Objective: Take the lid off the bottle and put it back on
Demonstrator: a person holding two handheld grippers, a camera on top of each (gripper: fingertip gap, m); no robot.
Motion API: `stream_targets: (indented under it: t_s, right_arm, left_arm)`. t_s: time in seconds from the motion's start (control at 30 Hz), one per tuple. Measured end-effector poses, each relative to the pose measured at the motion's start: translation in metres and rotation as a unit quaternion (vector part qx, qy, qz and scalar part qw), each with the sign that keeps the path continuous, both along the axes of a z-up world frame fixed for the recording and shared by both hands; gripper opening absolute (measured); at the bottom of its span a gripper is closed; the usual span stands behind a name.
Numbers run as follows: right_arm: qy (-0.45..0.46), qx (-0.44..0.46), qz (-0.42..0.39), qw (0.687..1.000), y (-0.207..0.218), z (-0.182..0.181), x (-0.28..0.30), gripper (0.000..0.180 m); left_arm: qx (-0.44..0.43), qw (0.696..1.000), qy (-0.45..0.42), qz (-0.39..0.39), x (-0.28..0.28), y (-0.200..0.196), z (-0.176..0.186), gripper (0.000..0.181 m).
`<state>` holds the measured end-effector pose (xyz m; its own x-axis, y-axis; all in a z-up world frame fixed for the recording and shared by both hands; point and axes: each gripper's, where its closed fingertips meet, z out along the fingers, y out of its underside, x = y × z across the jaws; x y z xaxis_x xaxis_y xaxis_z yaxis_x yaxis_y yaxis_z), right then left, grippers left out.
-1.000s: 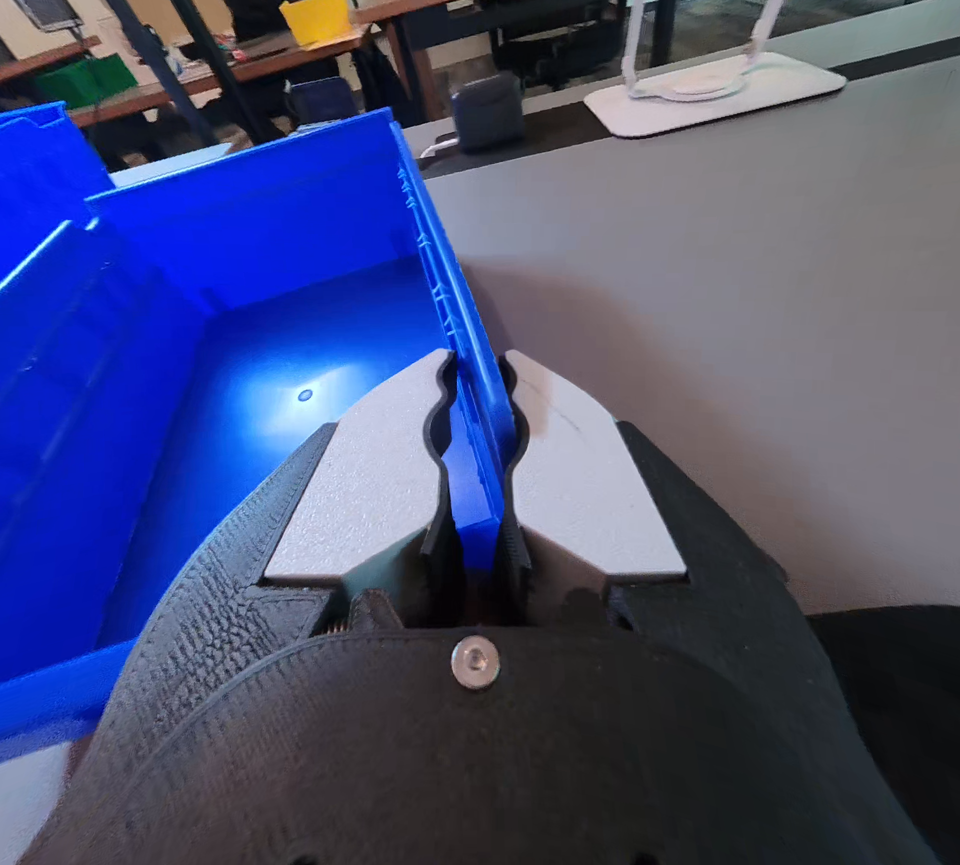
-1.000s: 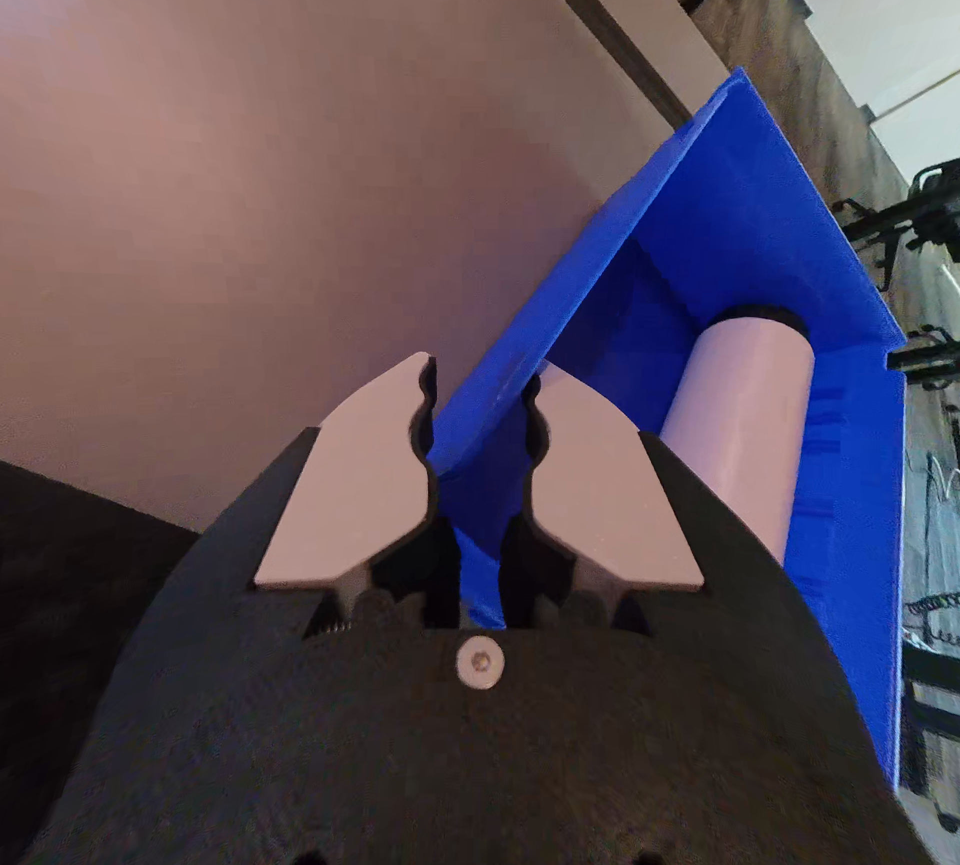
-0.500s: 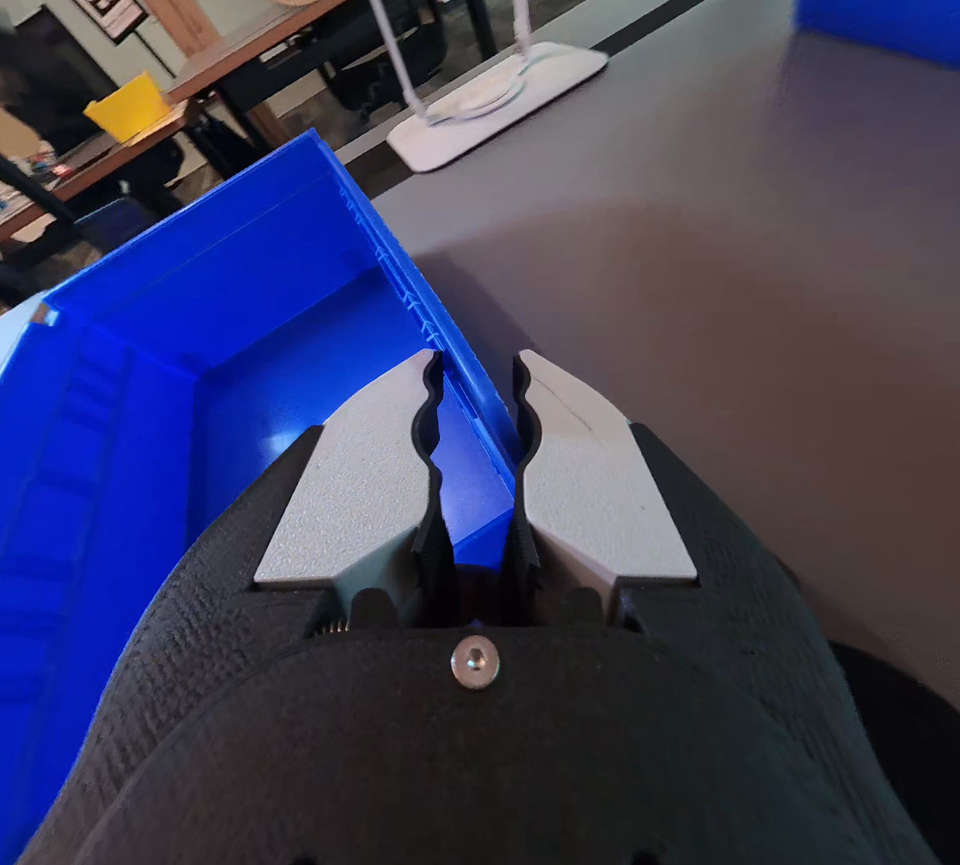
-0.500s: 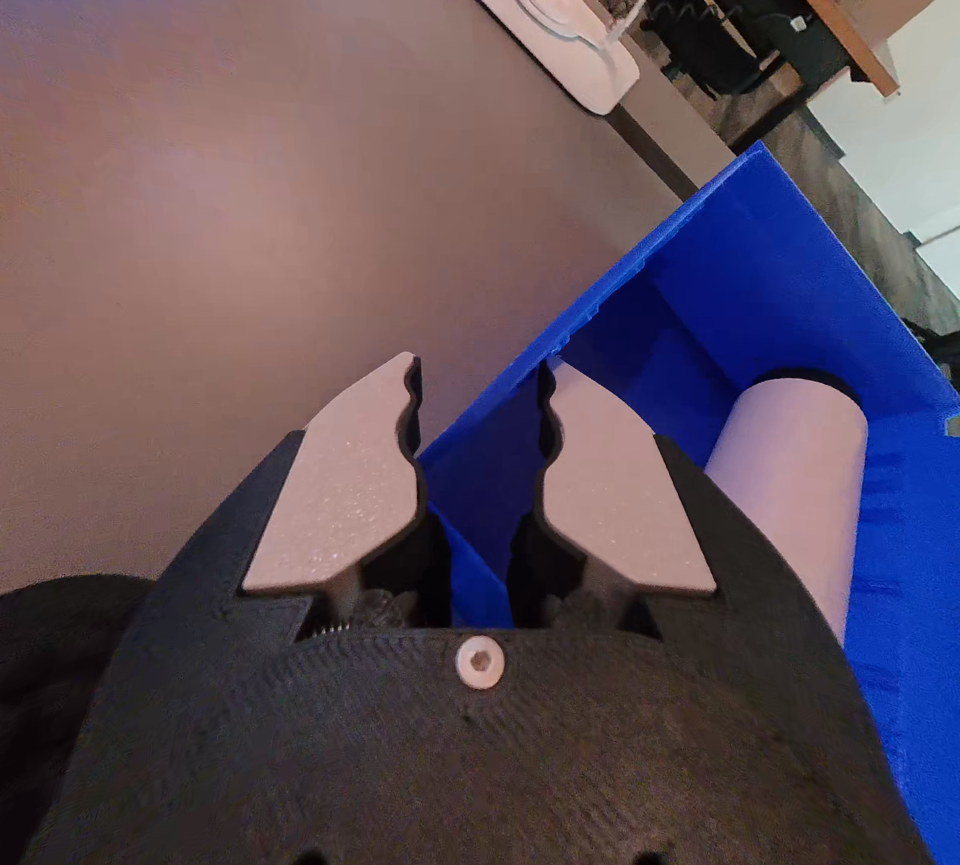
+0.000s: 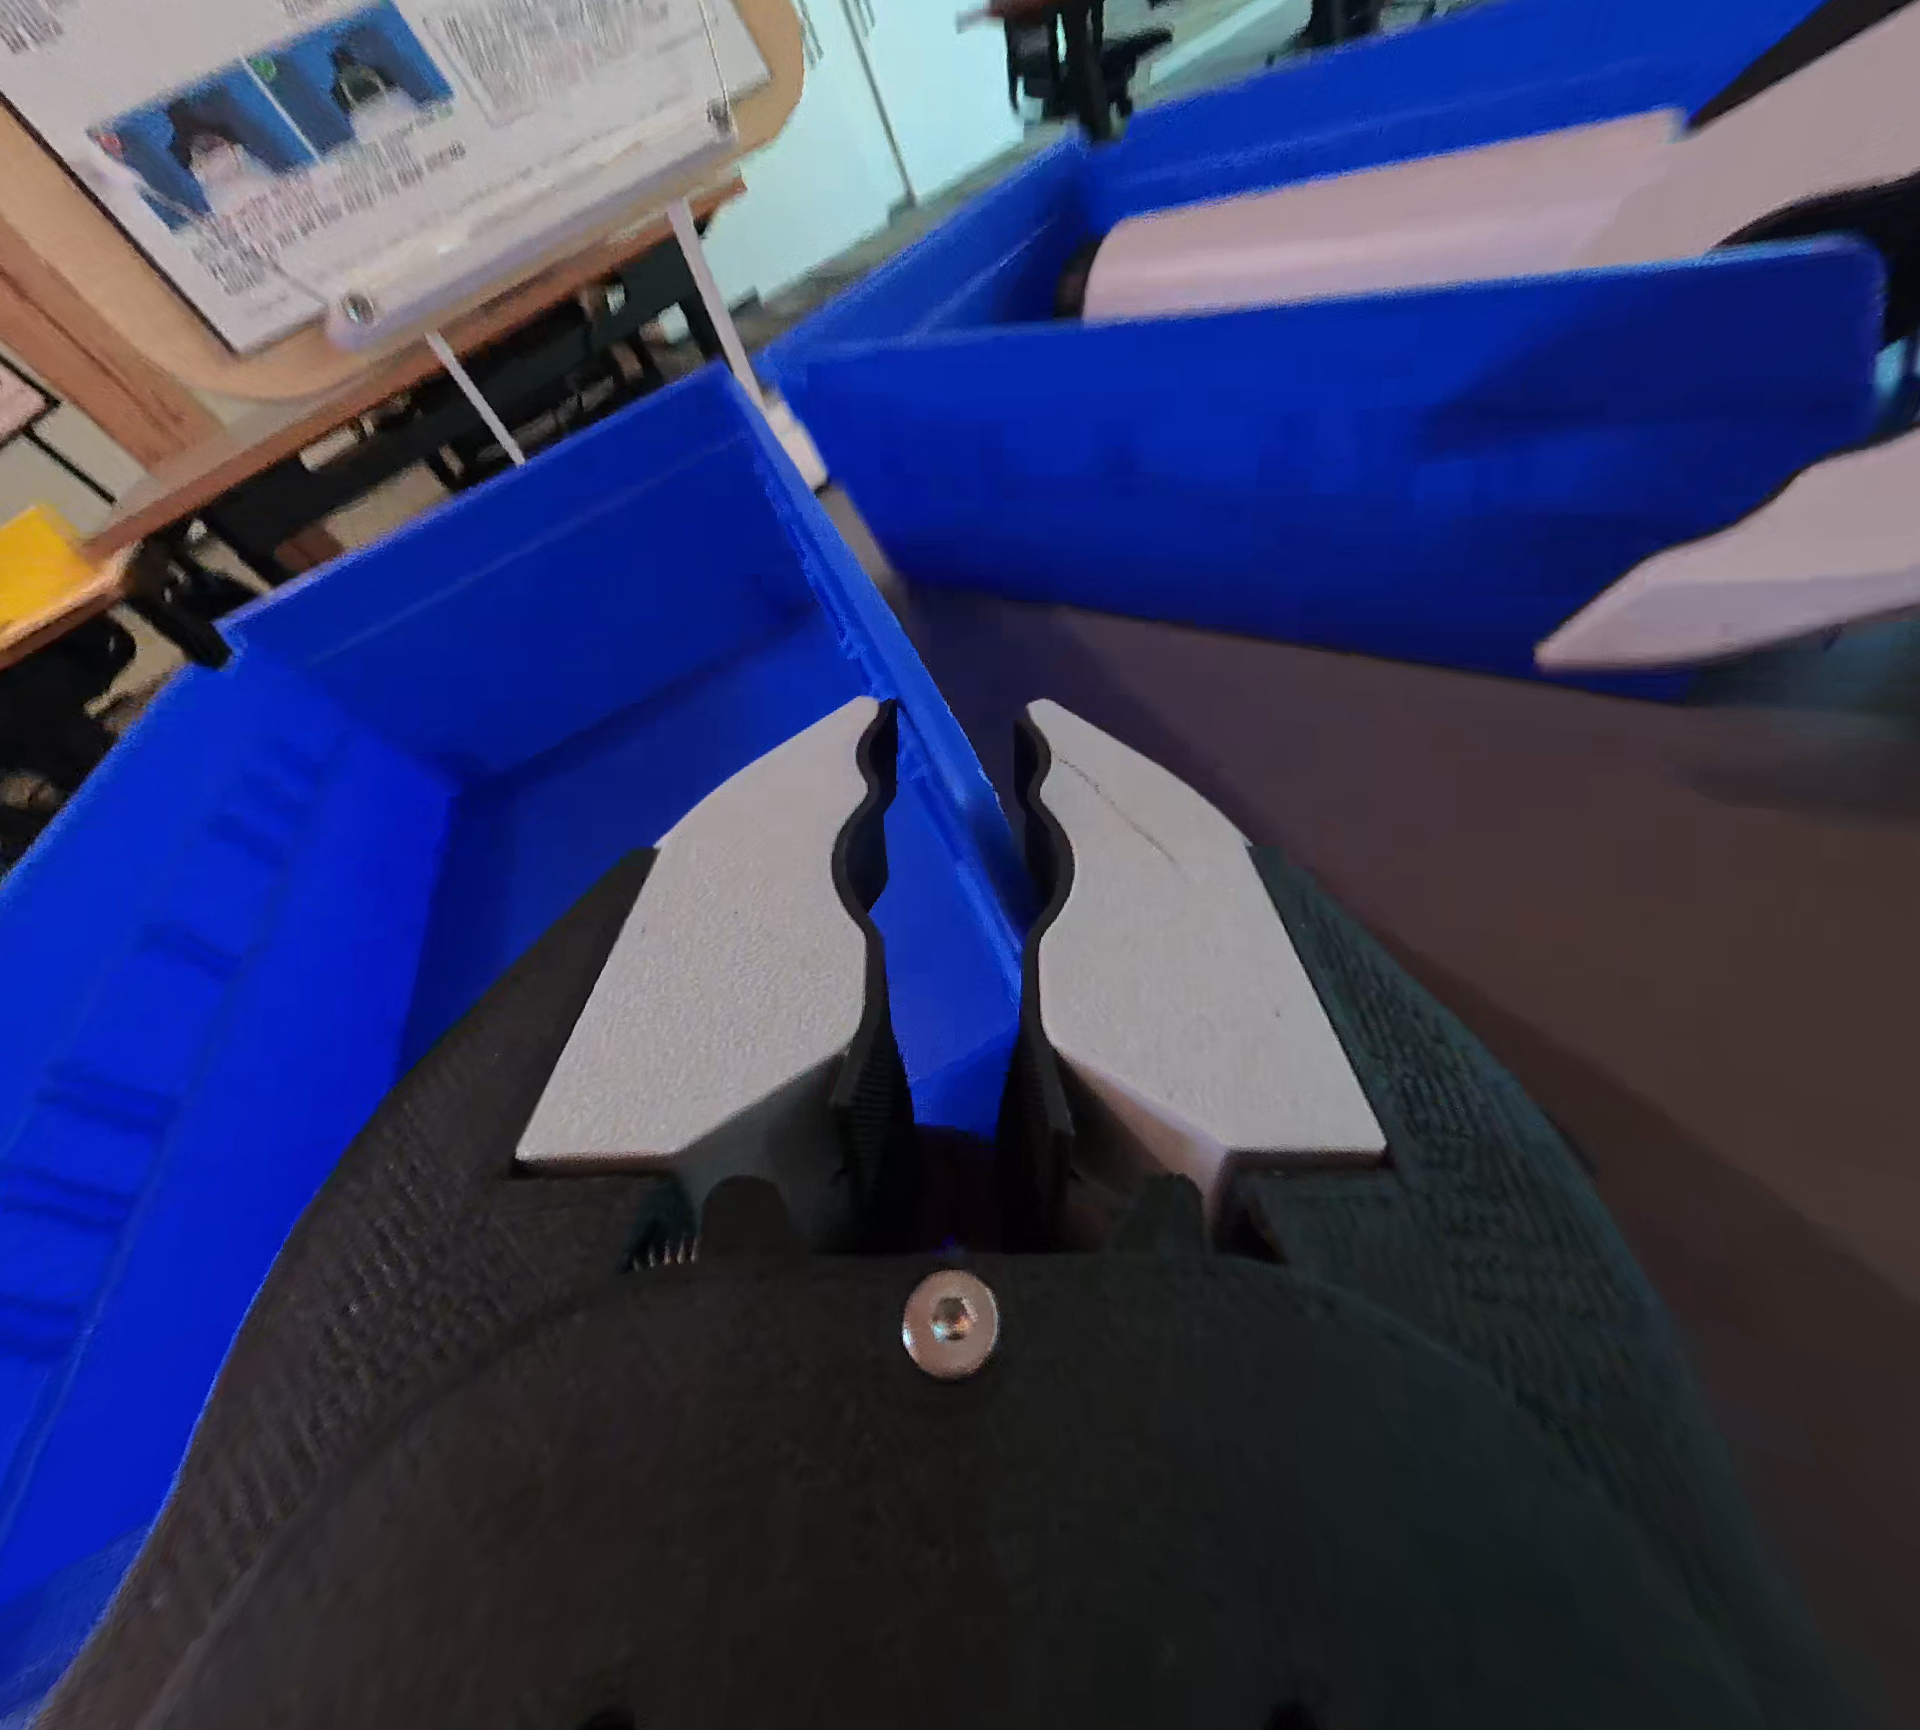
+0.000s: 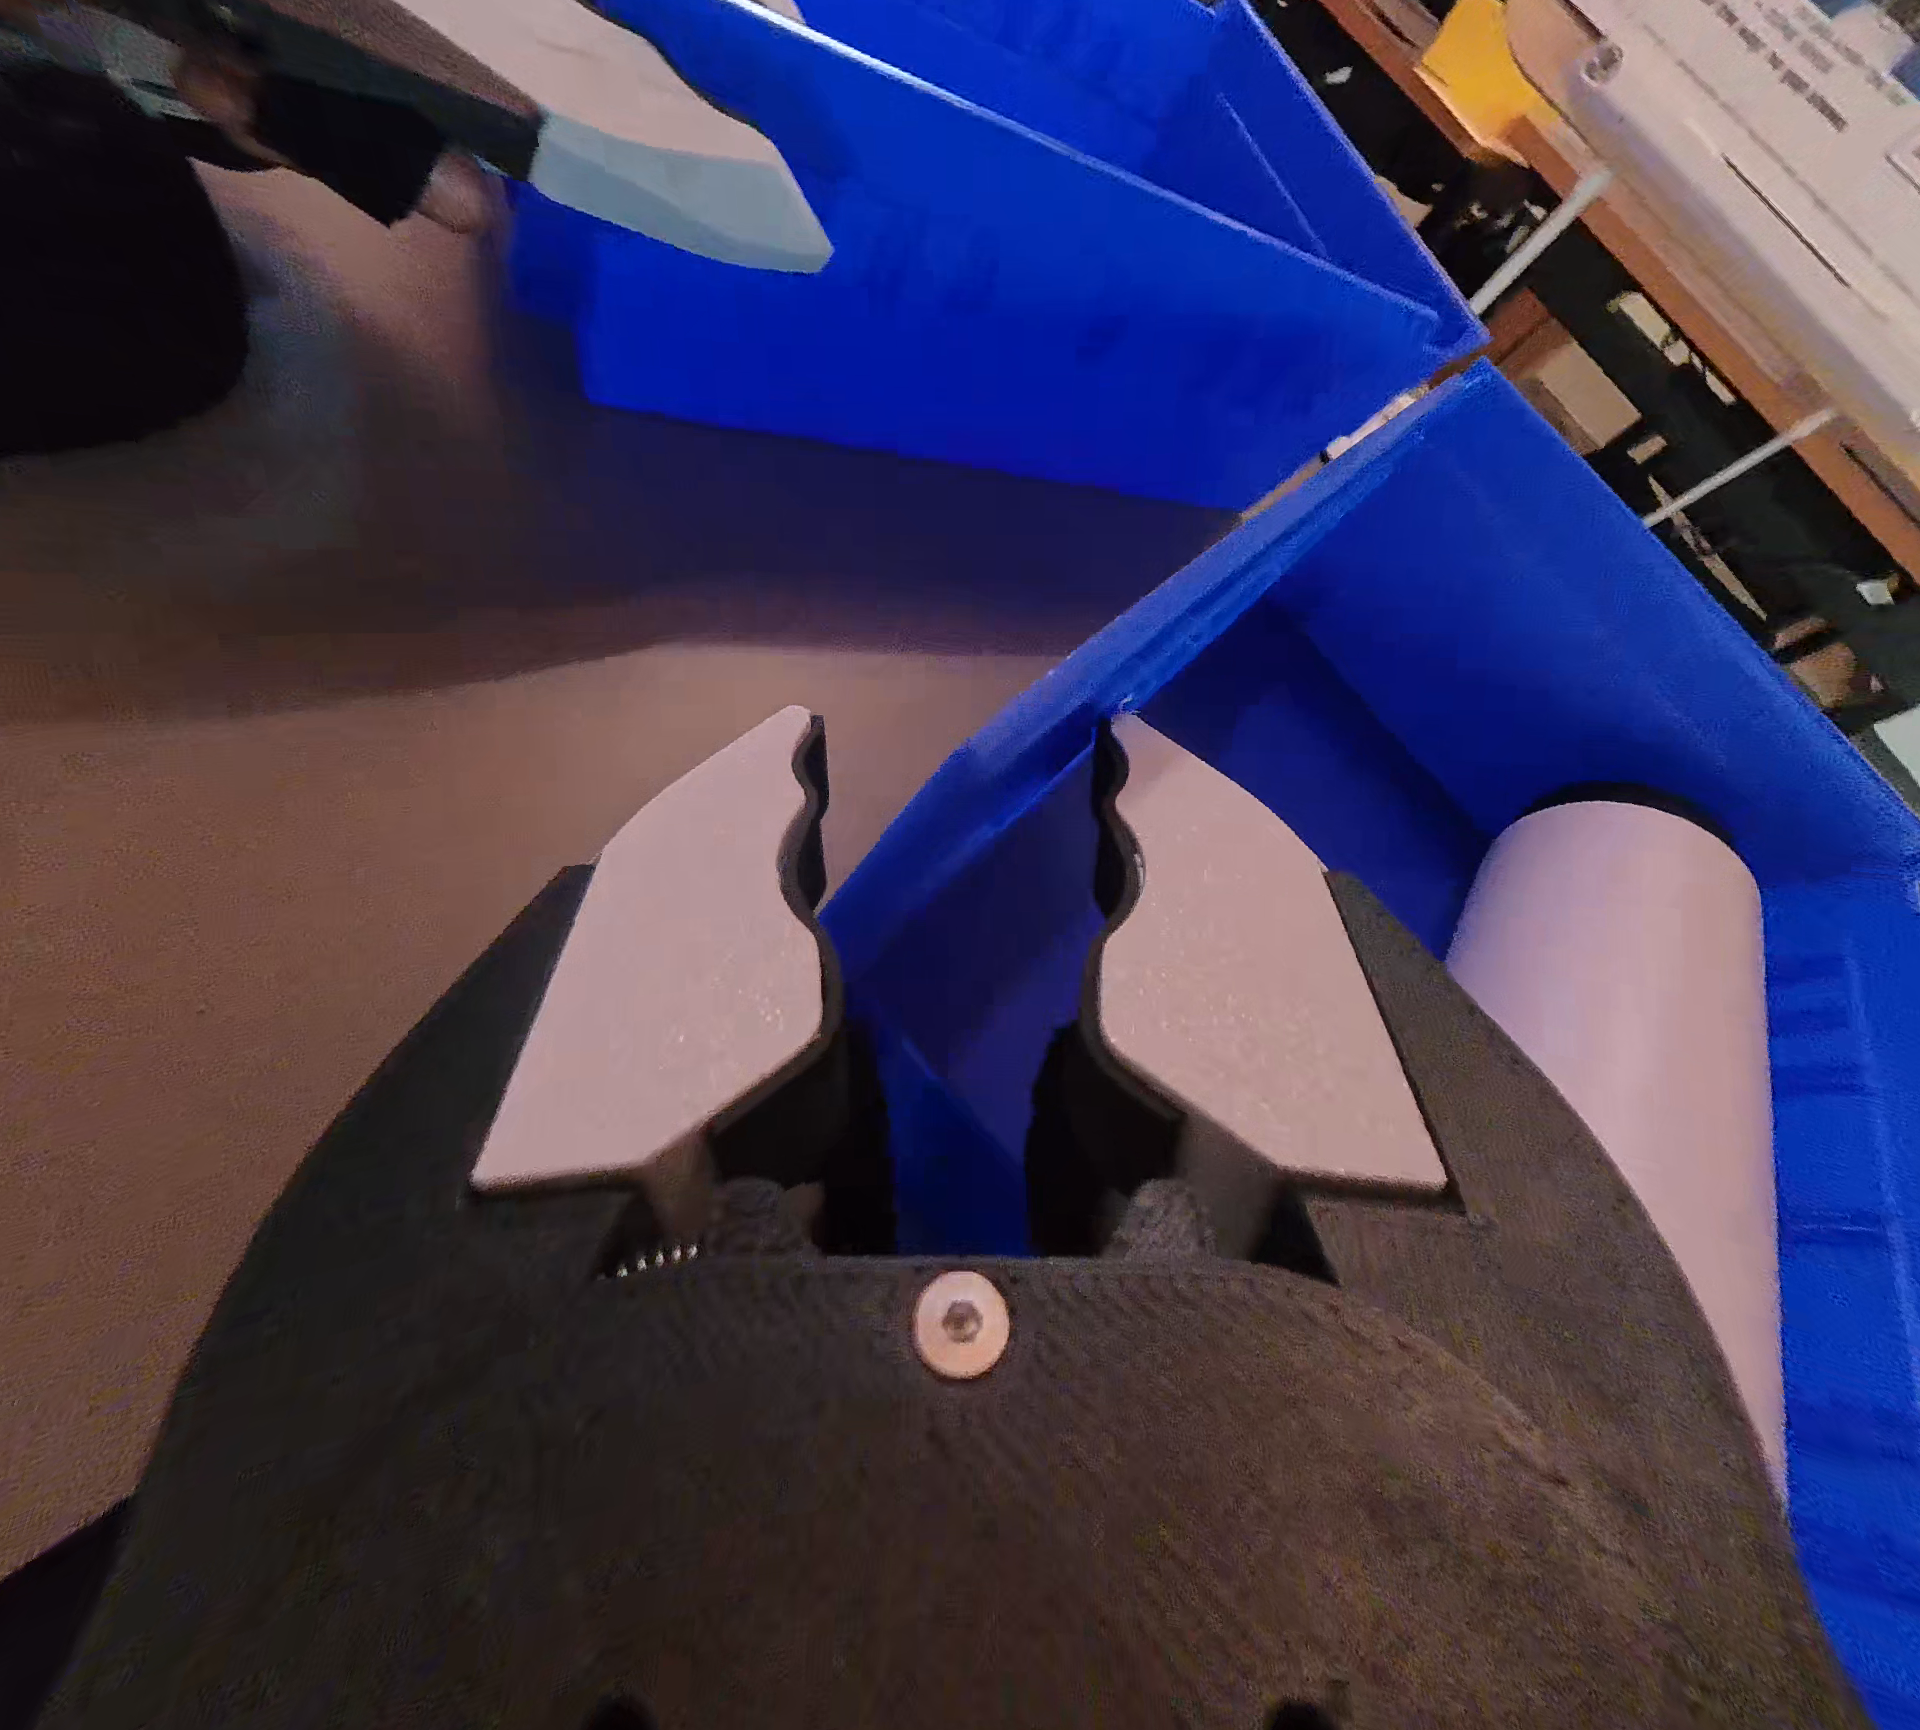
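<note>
The left hand-held gripper [image 5: 951, 745] was clenched on the side wall of an empty blue bin [image 5: 520, 558], at about 6 o'clock in its wrist view. The right hand-held gripper [image 6: 961, 766] gripped the wall of a second blue bin [image 6: 1558, 600] in which the bottle [image 6: 1621, 1005], a pale cylinder with a dark end, lay on its side at about 3 o'clock. Both bins sat close together on the brown counter [image 6: 312, 797], corners nearly touching. A blurred printed sign [image 5: 343, 18] stood at 11 o'clock beyond.
</note>
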<state>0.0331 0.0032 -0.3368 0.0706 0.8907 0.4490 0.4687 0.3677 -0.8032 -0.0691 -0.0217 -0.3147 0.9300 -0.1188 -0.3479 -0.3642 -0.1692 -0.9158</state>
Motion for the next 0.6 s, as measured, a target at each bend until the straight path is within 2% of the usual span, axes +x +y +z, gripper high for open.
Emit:
stream_targets:
  t_s: [0.13, 0.2, 0.27, 0.3, 0.33, 0.37, 0.4, 0.47, 0.53, 0.6]
  right_arm:
    - [0.027, 0.012, 0.086, 0.996, -0.028, 0.007, -0.005, 0.07]
    - [0.161, 0.037, 0.116, 0.979, -0.037, 0.054, 0.001, 0.07]
    - [0.361, 0.078, 0.091, 0.925, -0.024, 0.121, 0.035, 0.066]
    - [0.445, 0.095, 0.047, 0.889, -0.007, 0.144, 0.06, 0.06]
    - [0.494, 0.1, -0.03, 0.863, 0.022, 0.155, 0.087, 0.058]
    - [0.494, 0.092, -0.128, 0.855, 0.059, 0.151, 0.108, 0.064]
    - [0.454, 0.073, -0.219, 0.86, 0.092, 0.136, 0.123, 0.07]
    - [0.307, 0.016, -0.328, 0.893, 0.136, 0.089, 0.132, 0.081]
    - [0.177, -0.034, -0.381, 0.907, 0.151, 0.045, 0.14, 0.081]
    - [0.142, -0.107, -0.371, 0.911, 0.148, 0.017, 0.137, 0.065]
  left_arm:
    - [0.147, 0.988, -0.037, -0.036, 0.016, -0.015, 0.049, 0.037]
    - [0.205, 0.975, -0.078, -0.045, 0.023, -0.025, 0.071, 0.044]
    - [0.226, 0.962, -0.144, -0.045, 0.03, -0.029, 0.08, 0.052]
    - [0.224, 0.957, -0.179, -0.046, 0.036, -0.028, 0.079, 0.056]
    - [0.214, 0.953, -0.206, -0.05, 0.045, -0.025, 0.076, 0.06]
    - [0.198, 0.953, -0.222, -0.06, 0.056, -0.021, 0.07, 0.065]
    - [0.177, 0.956, -0.225, -0.067, 0.067, -0.015, 0.063, 0.07]
    - [0.129, 0.967, -0.212, -0.052, 0.081, -0.003, 0.045, 0.076]
    - [0.085, 0.975, -0.198, -0.053, 0.096, 0.006, 0.029, 0.08]
    - [0.043, 0.979, -0.195, -0.052, 0.106, 0.014, 0.014, 0.083]
